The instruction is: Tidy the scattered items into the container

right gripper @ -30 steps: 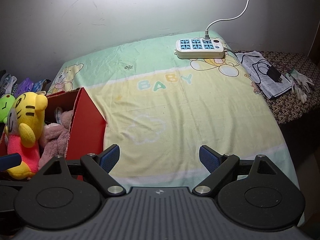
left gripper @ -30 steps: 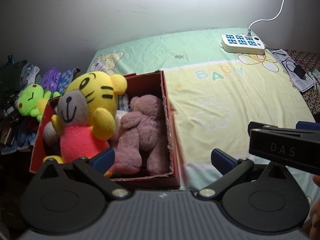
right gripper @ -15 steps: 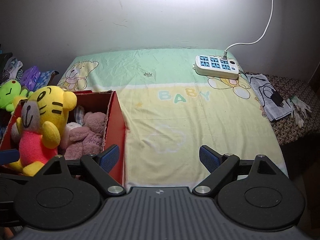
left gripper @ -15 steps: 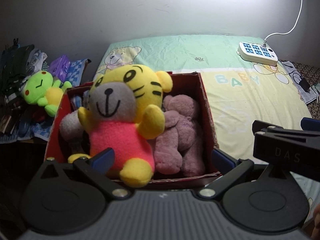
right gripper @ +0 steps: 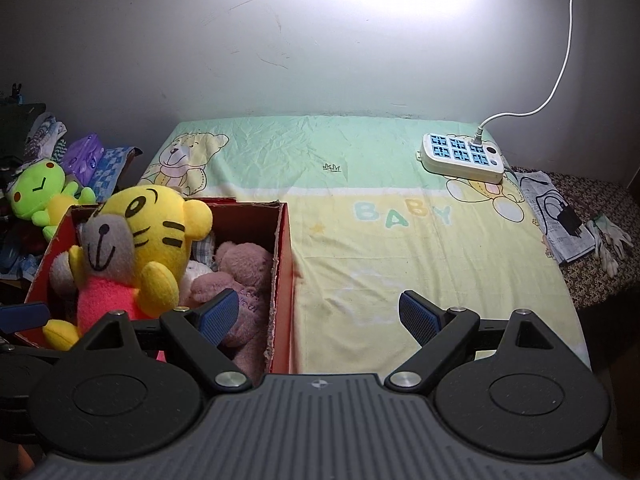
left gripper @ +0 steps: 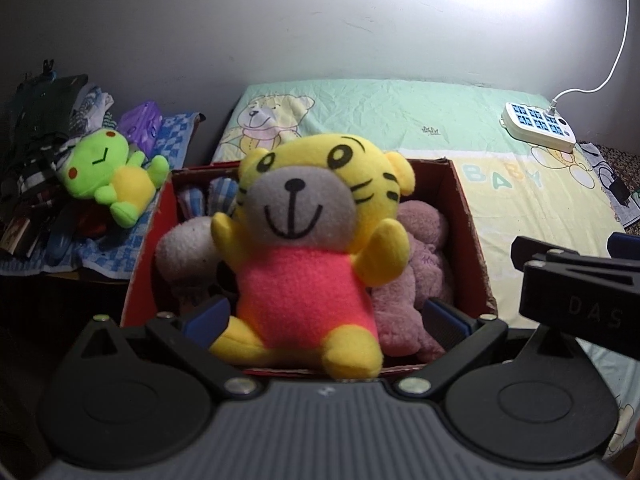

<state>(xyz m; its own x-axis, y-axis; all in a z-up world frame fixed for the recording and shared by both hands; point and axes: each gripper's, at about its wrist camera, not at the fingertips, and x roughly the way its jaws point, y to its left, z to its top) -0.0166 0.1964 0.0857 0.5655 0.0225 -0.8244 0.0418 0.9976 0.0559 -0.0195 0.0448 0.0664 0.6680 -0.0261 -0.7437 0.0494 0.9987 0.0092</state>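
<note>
grey wall | baby-print sheet | red box on sheet | both tongs spread, empty

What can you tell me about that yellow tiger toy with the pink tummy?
The yellow tiger toy is fleecy plush: grey face, stitched smile, black stripes, round ears, pink body, yellow arms and feet. It sits upright in the red cardboard box, on top of the other toys, against a mauve plush bear. The left gripper stands open around its legs.

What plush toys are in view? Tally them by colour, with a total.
Yellow tiger plush: 1
Pink teddy bear: 1
White plush: 1
Green frog plush: 1
Total: 4; three in the red box, the frog outside it.
</note>
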